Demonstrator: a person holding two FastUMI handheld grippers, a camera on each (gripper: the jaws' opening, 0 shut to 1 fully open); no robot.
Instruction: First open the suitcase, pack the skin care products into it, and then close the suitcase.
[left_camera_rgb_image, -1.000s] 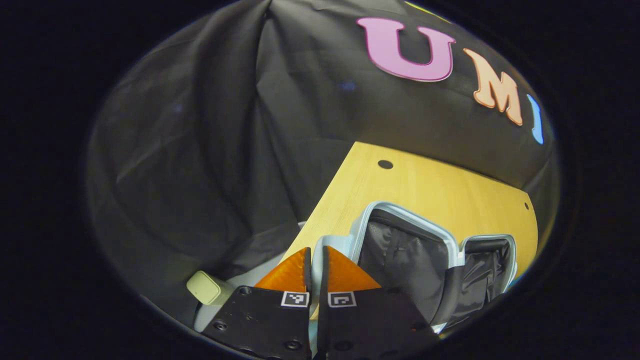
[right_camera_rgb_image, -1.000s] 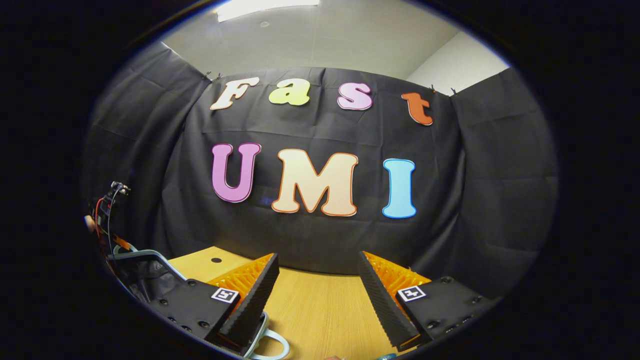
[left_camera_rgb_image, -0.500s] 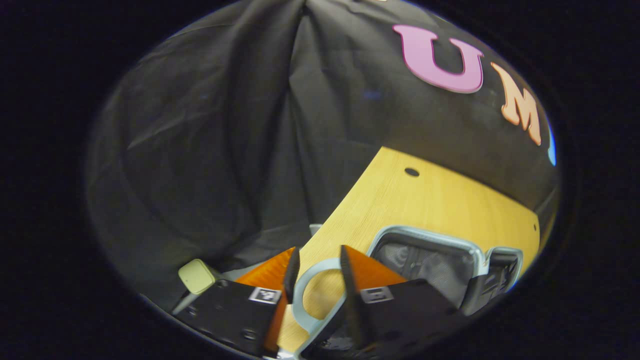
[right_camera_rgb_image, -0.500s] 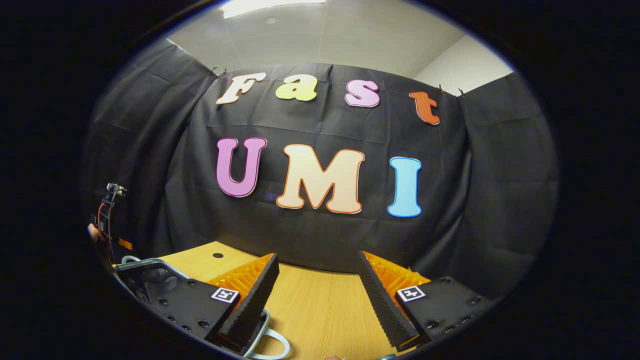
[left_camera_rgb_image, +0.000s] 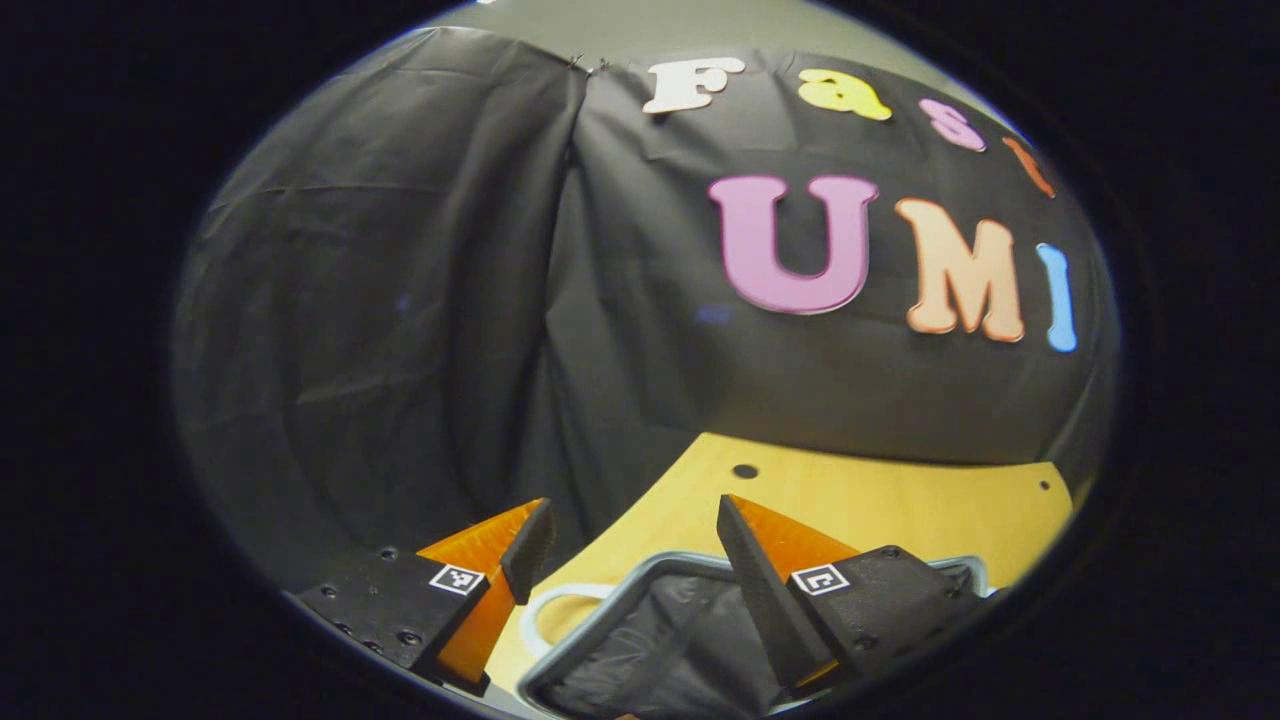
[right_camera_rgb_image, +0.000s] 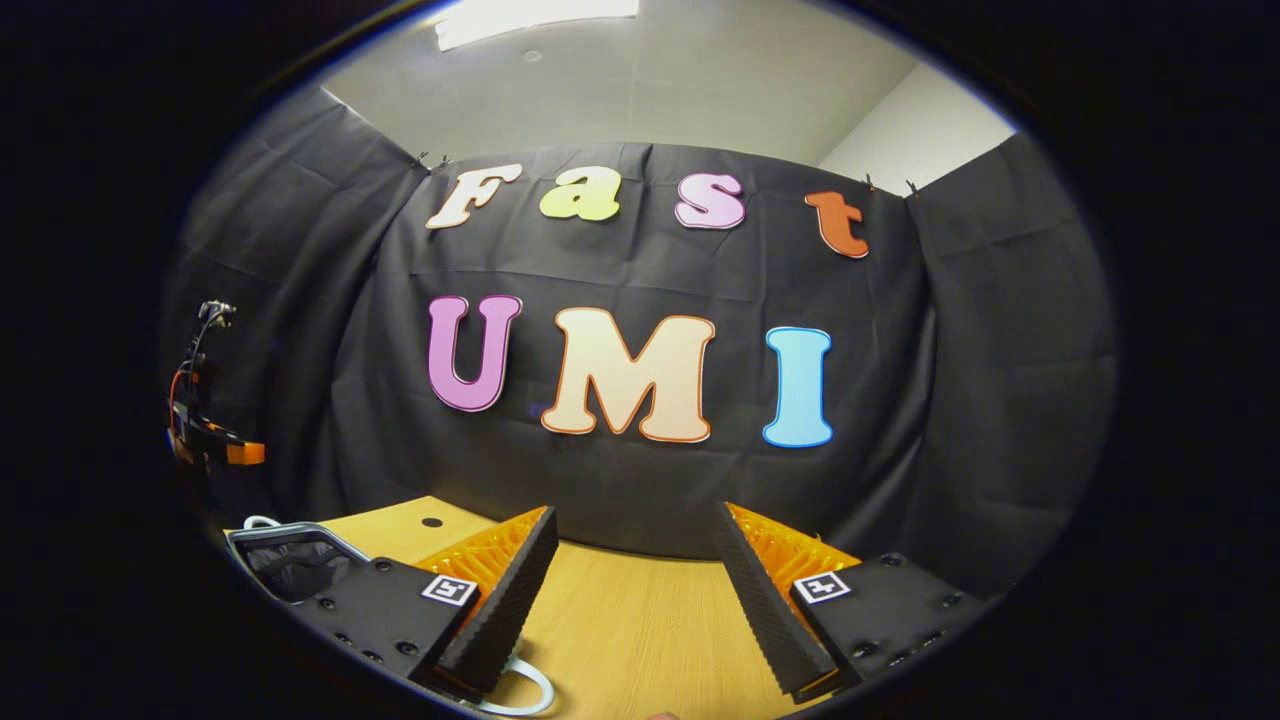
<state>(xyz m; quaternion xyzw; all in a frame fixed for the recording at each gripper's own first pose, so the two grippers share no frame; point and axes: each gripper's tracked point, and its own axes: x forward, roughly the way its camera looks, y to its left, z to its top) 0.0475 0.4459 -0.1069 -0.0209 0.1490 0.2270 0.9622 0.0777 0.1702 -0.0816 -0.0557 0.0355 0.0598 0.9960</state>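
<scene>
Pale-blue hard-shell suitcase (left_camera_rgb_image: 640, 640) with dark lining lies open at six o'clock; the left gripper (left_camera_rgb_image: 630, 560) and right gripper (right_camera_rgb_image: 633, 575) are both spread wide and empty (opening looks done). Next comes fetching skin care products.

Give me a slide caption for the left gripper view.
Open left tool poised above the opened suitcase on the wooden table.

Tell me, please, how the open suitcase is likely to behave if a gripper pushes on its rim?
The suitcase has a hard-looking pale rim, so it would probably stay stiff. Its dark lining looks wrinkled and would likely give. Lying open on the smooth wooden table, it may slide rather than tip. The left gripper is open above it.
</scene>
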